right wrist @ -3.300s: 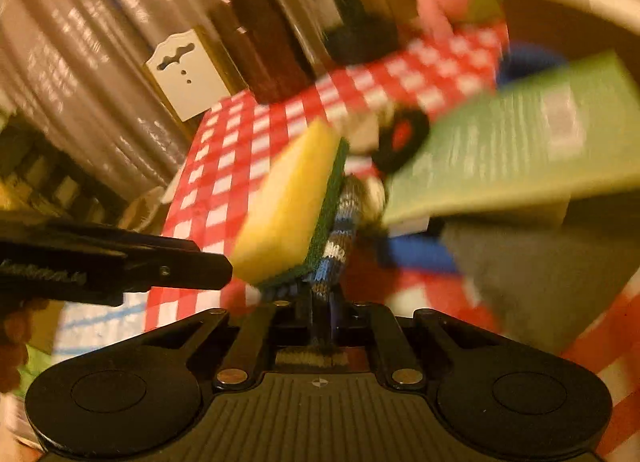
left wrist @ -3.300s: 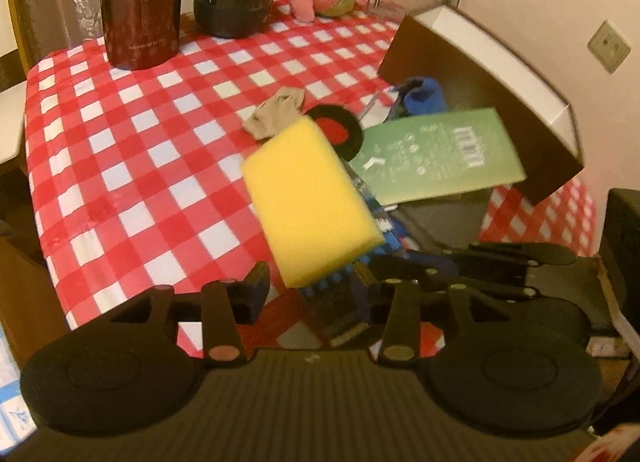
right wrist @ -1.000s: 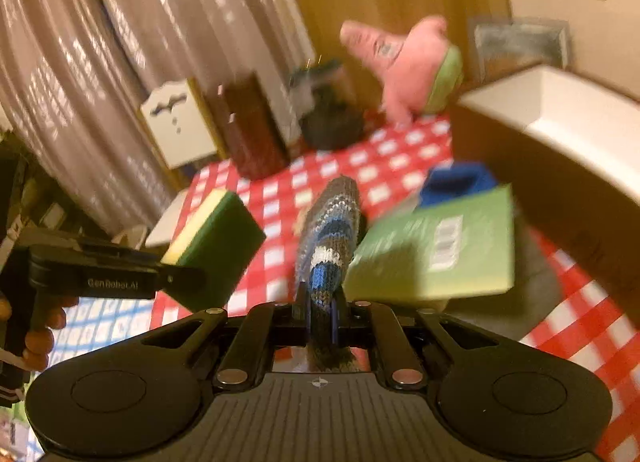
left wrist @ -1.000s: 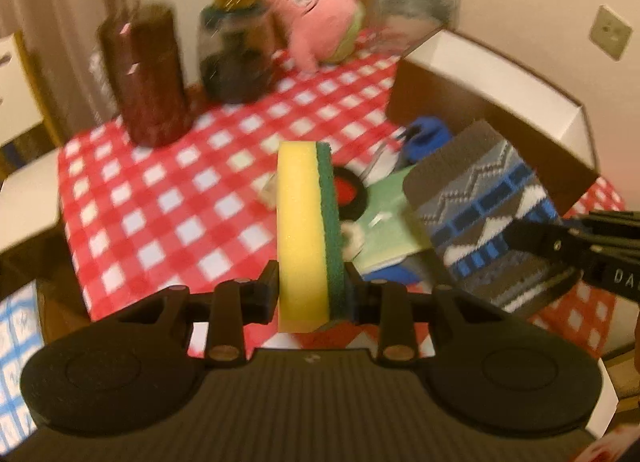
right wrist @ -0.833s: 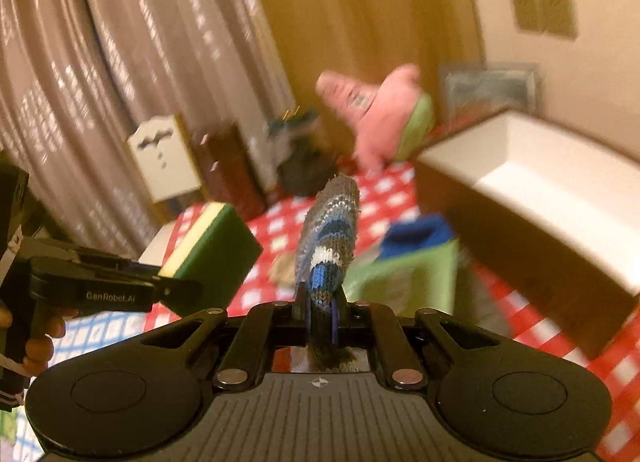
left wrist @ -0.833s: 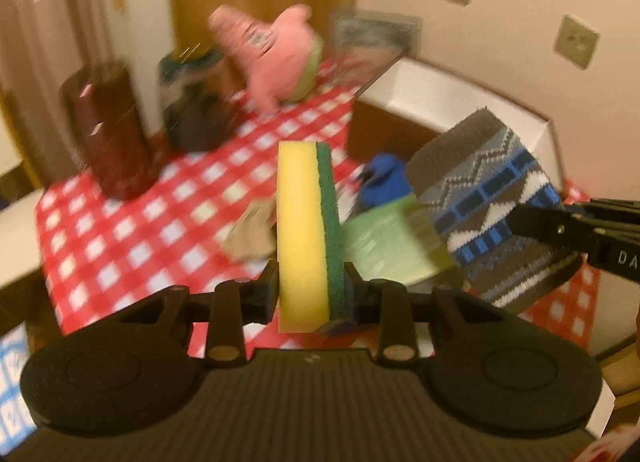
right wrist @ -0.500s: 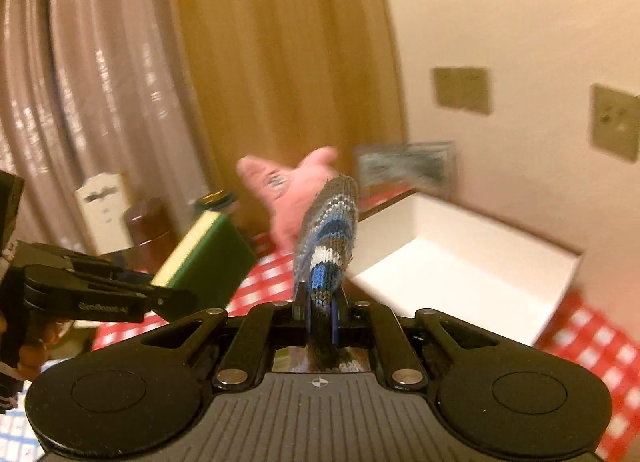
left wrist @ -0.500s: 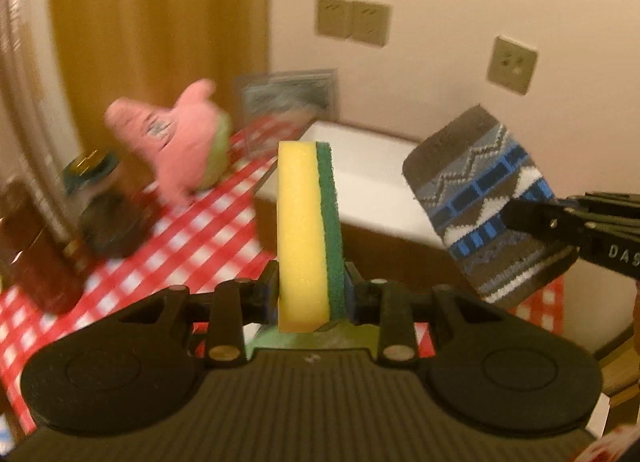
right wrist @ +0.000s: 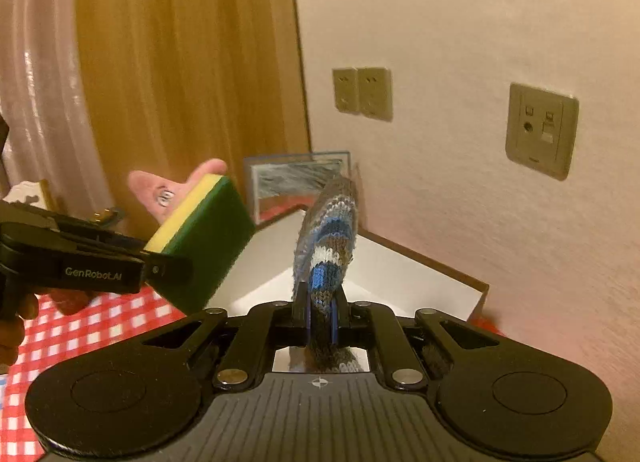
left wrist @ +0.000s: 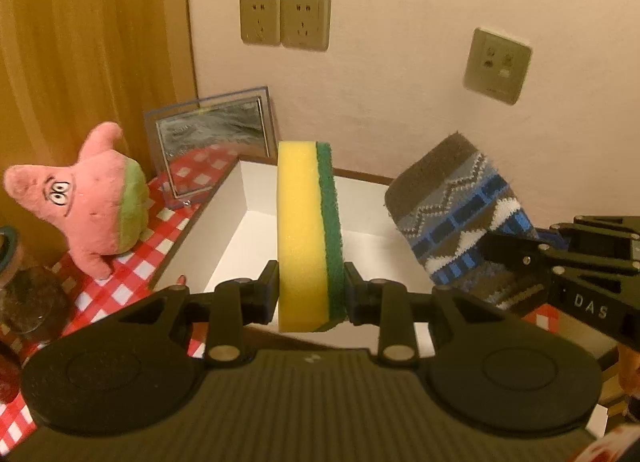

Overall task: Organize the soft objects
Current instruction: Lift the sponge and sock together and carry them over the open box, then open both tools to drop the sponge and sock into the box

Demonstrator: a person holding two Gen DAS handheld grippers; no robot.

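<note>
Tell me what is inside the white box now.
The white box shows only bare white floor and walls. The sponge and the knitted sock, both held in front, cover parts of its inside.

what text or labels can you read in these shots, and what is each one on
"GenRobot.AI": on the side of the left gripper, seen in the right wrist view.
"DAS": on the side of the right gripper, seen in the left wrist view; the rest of the word is cut off at the edge.
Picture frame: faint marks inside, too blurred to read.
Sponge, sock, wall sockets: no text visible.
</note>
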